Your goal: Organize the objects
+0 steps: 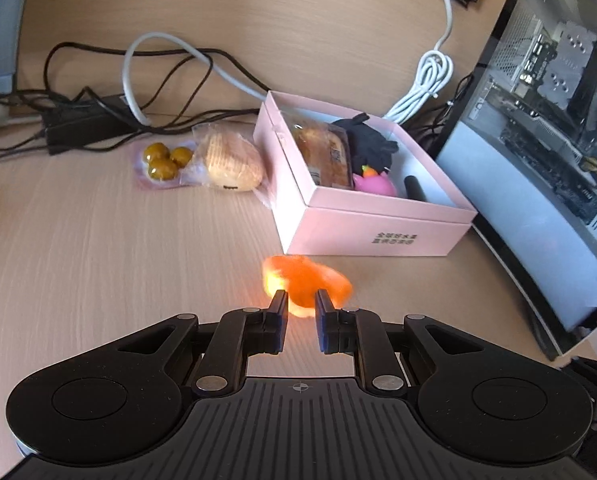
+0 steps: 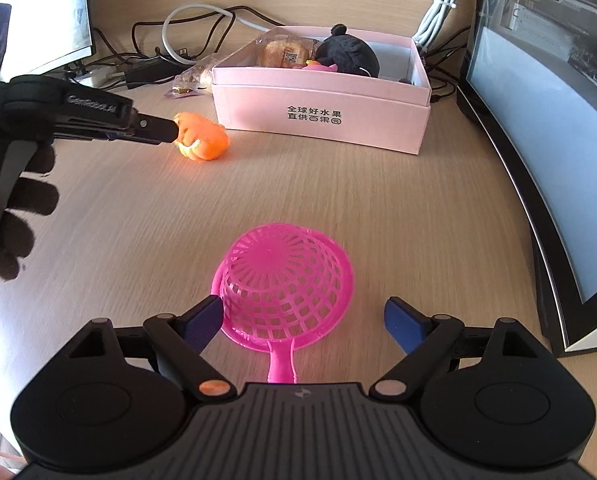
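Two grippers over a pale wood desk (image 2: 338, 200). Left gripper (image 1: 301, 300) pinched tight on an orange toy (image 1: 306, 276), held just in front of the pink box (image 1: 374, 232); same toy (image 2: 202, 136) seen from the right wrist at the tip of the left gripper (image 2: 170, 130), gloved hand (image 2: 14, 208) behind it. Right gripper (image 2: 302, 320) spread wide, nothing gripped; pink strainer (image 2: 282, 276) lying upside down on the desk between its fingers, left fingertip (image 2: 206, 316) at its rim, contact unclear. Inside the box: wrapped bun (image 1: 324, 154), black plush (image 1: 368, 140), pink toy (image 1: 374, 184). Left of the box, on the desk: another wrapped bun (image 1: 232, 160), packet of olives (image 1: 164, 158). Tangled cables (image 1: 138, 80) behind. Glass-sided computer case (image 1: 538, 140) at right
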{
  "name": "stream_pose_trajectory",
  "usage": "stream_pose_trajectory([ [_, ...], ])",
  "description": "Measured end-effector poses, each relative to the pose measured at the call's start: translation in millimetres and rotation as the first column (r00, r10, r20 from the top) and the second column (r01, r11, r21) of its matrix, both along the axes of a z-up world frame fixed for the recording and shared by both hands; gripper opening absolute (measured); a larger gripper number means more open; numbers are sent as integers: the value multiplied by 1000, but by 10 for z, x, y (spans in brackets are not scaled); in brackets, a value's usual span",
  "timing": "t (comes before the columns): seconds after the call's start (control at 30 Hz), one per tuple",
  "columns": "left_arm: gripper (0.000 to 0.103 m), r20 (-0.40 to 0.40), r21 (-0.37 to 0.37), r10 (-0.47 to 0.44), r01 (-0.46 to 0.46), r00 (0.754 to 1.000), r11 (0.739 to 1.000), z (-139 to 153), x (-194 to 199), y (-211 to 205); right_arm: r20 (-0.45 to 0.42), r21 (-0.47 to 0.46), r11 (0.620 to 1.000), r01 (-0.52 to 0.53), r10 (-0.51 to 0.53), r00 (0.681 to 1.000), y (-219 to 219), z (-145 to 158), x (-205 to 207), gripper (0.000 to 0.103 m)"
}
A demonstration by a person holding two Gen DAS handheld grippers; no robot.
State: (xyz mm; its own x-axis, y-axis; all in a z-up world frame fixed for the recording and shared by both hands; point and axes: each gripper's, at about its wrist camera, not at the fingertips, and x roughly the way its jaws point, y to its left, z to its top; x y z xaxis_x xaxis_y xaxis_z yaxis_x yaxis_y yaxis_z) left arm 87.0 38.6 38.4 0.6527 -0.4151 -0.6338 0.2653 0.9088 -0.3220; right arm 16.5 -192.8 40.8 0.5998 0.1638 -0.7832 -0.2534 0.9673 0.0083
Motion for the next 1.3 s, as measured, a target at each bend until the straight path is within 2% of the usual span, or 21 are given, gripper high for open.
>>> stream_pose_trajectory([
  [0.17, 17, 6, -28, 47, -47, 999, 998, 145, -269, 180, 47, 14, 999, -44, 43, 998, 106, 208, 136, 88],
  [0.3, 17, 30, -12, 102, -101, 994, 995, 258, -573, 445, 89, 34, 992, -123, 120, 989, 400, 378, 441, 89],
  [0.4, 17, 8, 5, 194, -194, 981, 981, 272, -758, 629, 95, 62, 987, -148, 142, 985, 778, 333, 763, 97],
  [0.47, 17, -14, 6, 199, -199, 980, 980, 265, -837, 695, 67, 46, 990, -132, 129, 989, 1025, 252, 970, 97],
  [0.53, 17, -14, 62, 202, -201, 979, 978, 275, -918, 699, 64, 23, 990, -140, 138, 988, 1217, 176, 1131, 92],
  [0.57, 17, -16, 79, 203, -201, 979, 976, 285, -947, 699, 60, 3, 991, -130, 130, 990, 1283, 137, 1194, 79],
  [0.6, 17, -24, 87, 199, -196, 980, 977, 284, -976, 698, 43, -6, 993, -120, 120, 992, 1325, 111, 1249, 59],
  [0.67, 17, -37, 99, 185, -180, 982, 979, 287, -998, 669, 6, -2, 995, -102, 102, 995, 1333, 103, 1292, 57],
  [0.8, 17, -28, 101, 113, -110, 993, 989, 312, -995, 509, 69, 29, 995, -100, 98, 993, 1130, 342, 991, 57],
  [0.93, 17, -20, 85, 30, -28, 999, 996, 335, -912, 282, 121, -2, 997, -76, 75, 990, 784, 526, 598, 58],
  [1.07, 17, -93, 29, -89, 92, 992, 995, 251, -808, -78, 164, -46, 999, 22, -14, 986, 325, 613, 190, 58],
  [1.13, 17, -161, -45, -213, 208, 964, 977, 161, -787, -330, 172, -73, 994, 78, -65, 983, 112, 601, -10, 58],
  [1.2, 17, -234, -123, -326, 305, 916, 945, 50, -780, -602, 171, -94, 987, 132, -115, 979, -88, 572, -193, 58],
  [1.3, 17, -291, -162, -410, 378, 865, 912, -96, -811, -964, 170, -123, 963, 240, -218, 961, -382, 489, -455, 58],
])
